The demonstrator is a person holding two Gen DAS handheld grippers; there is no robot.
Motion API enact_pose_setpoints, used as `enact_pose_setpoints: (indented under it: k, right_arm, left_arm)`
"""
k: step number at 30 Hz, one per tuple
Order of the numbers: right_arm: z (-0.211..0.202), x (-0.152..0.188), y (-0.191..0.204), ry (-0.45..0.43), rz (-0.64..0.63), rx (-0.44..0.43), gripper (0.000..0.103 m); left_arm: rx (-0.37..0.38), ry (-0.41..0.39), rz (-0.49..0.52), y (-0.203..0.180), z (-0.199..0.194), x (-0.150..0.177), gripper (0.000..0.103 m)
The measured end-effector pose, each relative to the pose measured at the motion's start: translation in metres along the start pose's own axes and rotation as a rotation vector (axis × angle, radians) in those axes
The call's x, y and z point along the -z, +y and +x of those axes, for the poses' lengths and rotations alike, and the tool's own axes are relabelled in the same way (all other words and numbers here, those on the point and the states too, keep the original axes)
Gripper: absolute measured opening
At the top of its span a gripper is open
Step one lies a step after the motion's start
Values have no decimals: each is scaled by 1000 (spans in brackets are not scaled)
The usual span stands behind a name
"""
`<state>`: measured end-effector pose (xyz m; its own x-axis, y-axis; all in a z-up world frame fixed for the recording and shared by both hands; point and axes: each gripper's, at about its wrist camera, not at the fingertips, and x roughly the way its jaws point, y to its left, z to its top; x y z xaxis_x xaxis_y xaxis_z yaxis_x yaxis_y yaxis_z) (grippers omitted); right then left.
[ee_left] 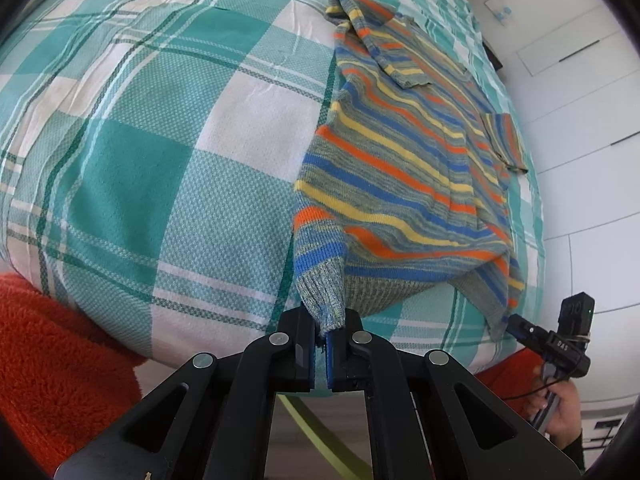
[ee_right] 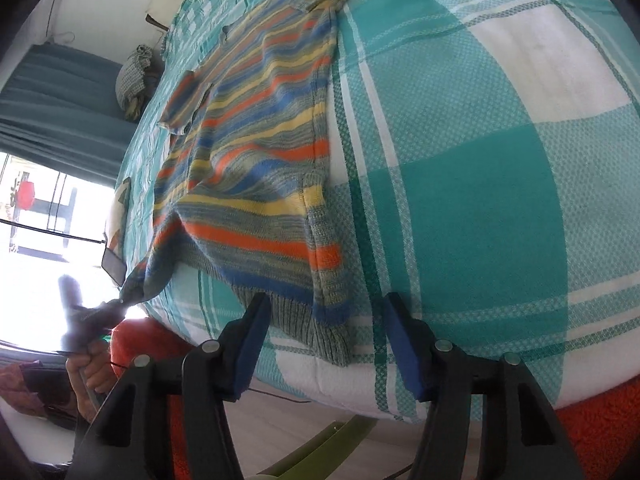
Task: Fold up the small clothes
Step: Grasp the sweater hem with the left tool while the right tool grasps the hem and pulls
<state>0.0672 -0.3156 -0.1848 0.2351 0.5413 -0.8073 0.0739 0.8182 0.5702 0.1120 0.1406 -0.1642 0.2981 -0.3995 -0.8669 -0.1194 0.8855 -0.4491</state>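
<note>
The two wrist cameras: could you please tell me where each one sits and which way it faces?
Left wrist: on the left gripper, angled down over the near edge of the checked bedspread; jaws shut on the hem of the striped sweater; the right gripper and its hand show.
Right wrist: on the right gripper, angled down at the hem's other corner, jaws apart around it; the left gripper shows.
Both share the sweater and bedspread.
</note>
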Motion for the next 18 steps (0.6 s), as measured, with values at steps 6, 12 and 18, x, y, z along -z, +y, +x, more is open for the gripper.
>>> enact_pose_setpoints:
  k: [6,12,18]
  right_arm:
    - [-38,9,24,90,-91,-24,4]
    - [-59,-1,8,130,-90,114,4]
    - [-6,-3,-20,199,-38,206,4]
  left_arm:
    - [36,28,91,-7,-26,3,1]
    - [-59,117,226,-20,-14,9,1]
    - [-138,173,141,5,20,17,1]
